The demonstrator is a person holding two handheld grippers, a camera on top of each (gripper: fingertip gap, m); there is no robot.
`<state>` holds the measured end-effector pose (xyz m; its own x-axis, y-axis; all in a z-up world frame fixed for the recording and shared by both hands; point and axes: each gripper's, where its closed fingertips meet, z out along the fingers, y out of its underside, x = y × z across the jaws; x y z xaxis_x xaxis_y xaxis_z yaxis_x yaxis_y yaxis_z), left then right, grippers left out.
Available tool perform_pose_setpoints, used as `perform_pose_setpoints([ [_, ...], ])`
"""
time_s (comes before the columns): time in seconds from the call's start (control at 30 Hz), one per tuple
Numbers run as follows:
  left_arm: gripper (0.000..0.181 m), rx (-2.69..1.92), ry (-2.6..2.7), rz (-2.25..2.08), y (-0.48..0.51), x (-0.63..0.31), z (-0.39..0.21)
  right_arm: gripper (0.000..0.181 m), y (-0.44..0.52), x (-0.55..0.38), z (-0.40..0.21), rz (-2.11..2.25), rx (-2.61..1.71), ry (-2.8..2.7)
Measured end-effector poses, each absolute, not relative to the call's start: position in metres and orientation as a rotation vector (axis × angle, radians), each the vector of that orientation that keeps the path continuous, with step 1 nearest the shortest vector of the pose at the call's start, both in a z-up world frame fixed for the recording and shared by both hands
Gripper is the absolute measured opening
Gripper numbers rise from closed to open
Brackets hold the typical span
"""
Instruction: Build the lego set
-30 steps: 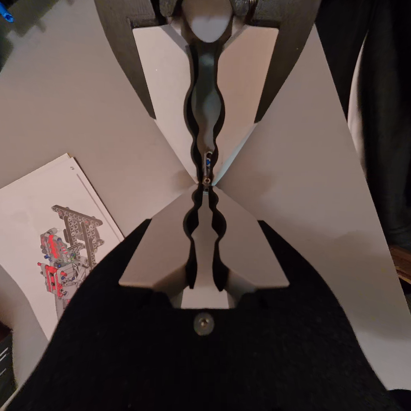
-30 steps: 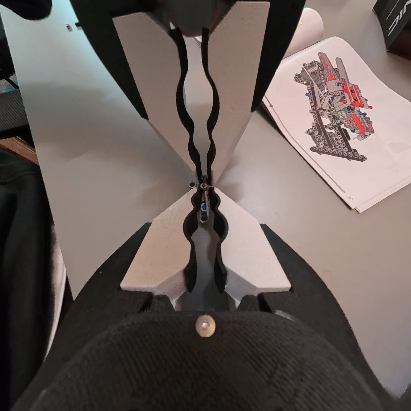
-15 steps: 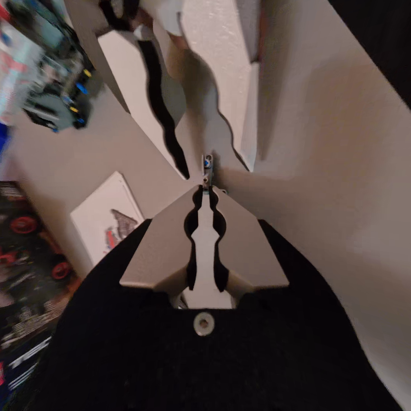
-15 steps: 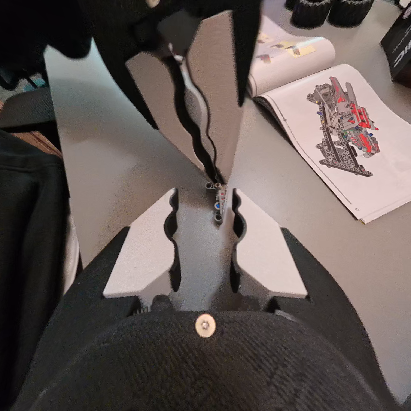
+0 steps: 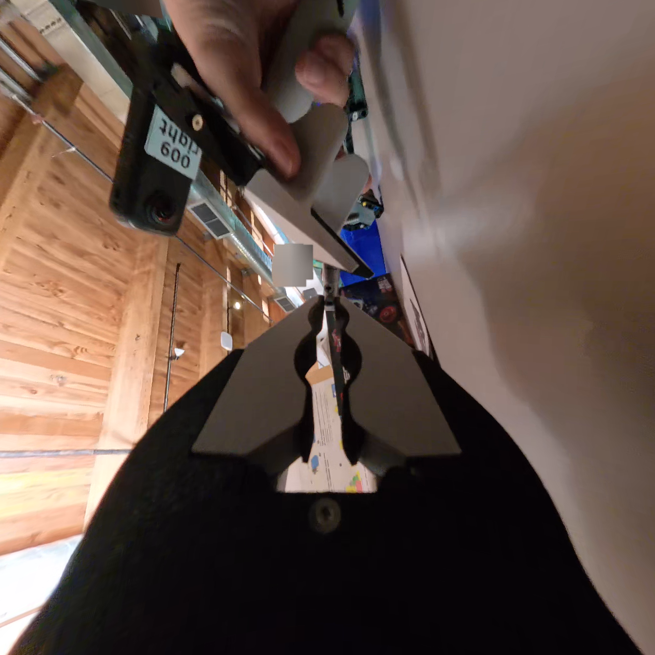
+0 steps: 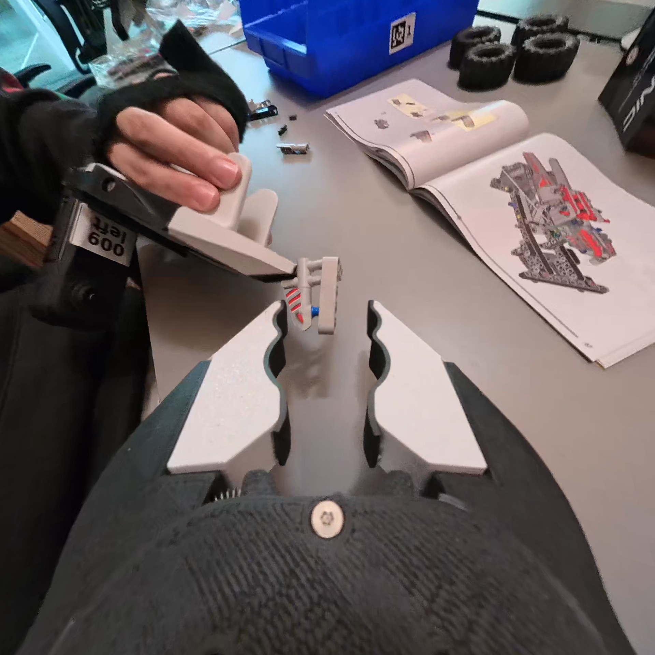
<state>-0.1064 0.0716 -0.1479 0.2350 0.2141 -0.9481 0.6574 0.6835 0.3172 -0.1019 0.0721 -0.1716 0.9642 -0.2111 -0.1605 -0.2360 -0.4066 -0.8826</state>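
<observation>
A small grey Lego assembly (image 6: 317,290) with a red-striped part and a blue pin hangs just above the grey table (image 6: 407,248). My left gripper (image 6: 289,272), held by a gloved hand (image 6: 170,156), comes in from the left and is shut on the assembly's top end. My right gripper (image 6: 326,310) is open and empty, its fingertips on either side of the assembly's lower end and apart from it. In the left wrist view, rolled sideways, my left gripper (image 5: 329,301) pinches the assembly (image 5: 330,283), and one of the right gripper's fingers (image 5: 301,227) shows above it.
An open instruction booklet (image 6: 531,230) lies to the right. A blue bin (image 6: 354,35) and black tyres (image 6: 514,53) stand at the back, with a black box (image 6: 634,88) at the right edge. Loose small parts (image 6: 292,147) lie behind the grippers. Plastic bags (image 6: 124,60) lie at the back left. The grippers are tip to tip, or close to it.
My right gripper has opened, let go of the assembly and drawn back. My left gripper keeps hold of it and has rolled onto its side.
</observation>
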Motion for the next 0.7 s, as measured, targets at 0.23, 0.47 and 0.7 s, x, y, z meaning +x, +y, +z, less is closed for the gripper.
perform_pose_setpoints([
  [0.23,0.002,0.805,1.291,-0.348,0.073,-0.105,-0.144,0.034,0.076,-0.106,-0.162,-0.120,-1.971,0.168],
  [0.47,0.003,0.819,1.324,-0.371,0.071,-0.105,-0.152,0.026,0.076,-0.101,-0.167,-0.243,-2.020,0.101],
  [0.7,0.037,0.544,1.764,-0.756,0.074,-0.098,-0.169,0.025,0.070,-0.096,-0.175,-0.415,-2.092,-0.021],
])
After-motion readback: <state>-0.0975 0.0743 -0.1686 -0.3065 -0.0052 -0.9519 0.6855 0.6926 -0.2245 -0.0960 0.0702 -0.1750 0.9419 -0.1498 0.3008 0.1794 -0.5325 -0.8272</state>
